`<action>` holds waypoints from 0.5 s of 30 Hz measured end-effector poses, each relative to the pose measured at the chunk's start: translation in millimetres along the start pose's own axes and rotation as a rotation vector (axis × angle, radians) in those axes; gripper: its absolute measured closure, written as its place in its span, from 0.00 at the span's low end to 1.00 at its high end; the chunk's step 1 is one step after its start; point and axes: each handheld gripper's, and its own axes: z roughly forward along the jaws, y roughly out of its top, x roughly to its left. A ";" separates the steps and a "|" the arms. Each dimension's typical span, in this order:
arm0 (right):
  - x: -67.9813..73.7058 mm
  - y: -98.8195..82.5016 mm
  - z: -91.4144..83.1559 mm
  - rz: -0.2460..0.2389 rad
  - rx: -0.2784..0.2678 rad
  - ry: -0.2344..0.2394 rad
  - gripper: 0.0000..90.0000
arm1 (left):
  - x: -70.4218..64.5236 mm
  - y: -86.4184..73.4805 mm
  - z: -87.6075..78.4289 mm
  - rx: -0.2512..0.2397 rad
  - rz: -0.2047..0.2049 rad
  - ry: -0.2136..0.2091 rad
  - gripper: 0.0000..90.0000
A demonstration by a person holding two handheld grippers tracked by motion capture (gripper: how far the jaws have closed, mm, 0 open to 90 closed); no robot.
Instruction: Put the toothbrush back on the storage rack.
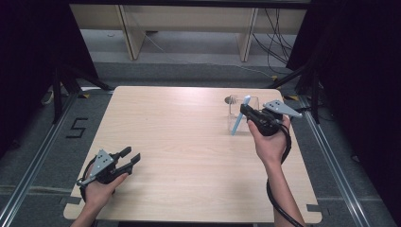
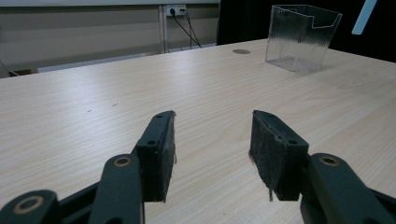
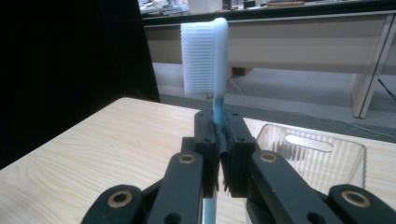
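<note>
A light blue toothbrush [image 1: 240,115] with white bristles [image 3: 198,58] stands nearly upright in my right gripper [image 1: 244,111], which is shut on its handle. The brush head points up and the handle's lower end reaches down toward the table. Just behind and below it stands a clear ribbed plastic holder [image 1: 242,112], also seen in the right gripper view [image 3: 312,156] and far off in the left gripper view [image 2: 301,36]. My left gripper [image 1: 131,156] hovers low over the near left of the table, open, with nothing between its pads [image 2: 161,154].
The light wooden table [image 1: 189,156] has a small round hole [image 1: 230,100] near its far edge by the holder. Black curtains flank both sides. A wooden bench stands beyond the table on the grey floor.
</note>
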 end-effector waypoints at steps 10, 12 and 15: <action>-7.3 6.1 -2.1 0.002 -0.003 -0.025 0.96 | 2.5 -6.3 0.9 0.002 -0.003 0.022 0.53; -7.7 7.3 -2.4 0.014 0.003 -0.028 0.96 | 2.6 -7.0 0.8 0.005 -0.004 0.026 0.52; -10.0 8.3 -1.8 0.001 -0.001 -0.038 0.96 | 2.8 -8.8 2.3 -0.005 -0.008 0.024 0.52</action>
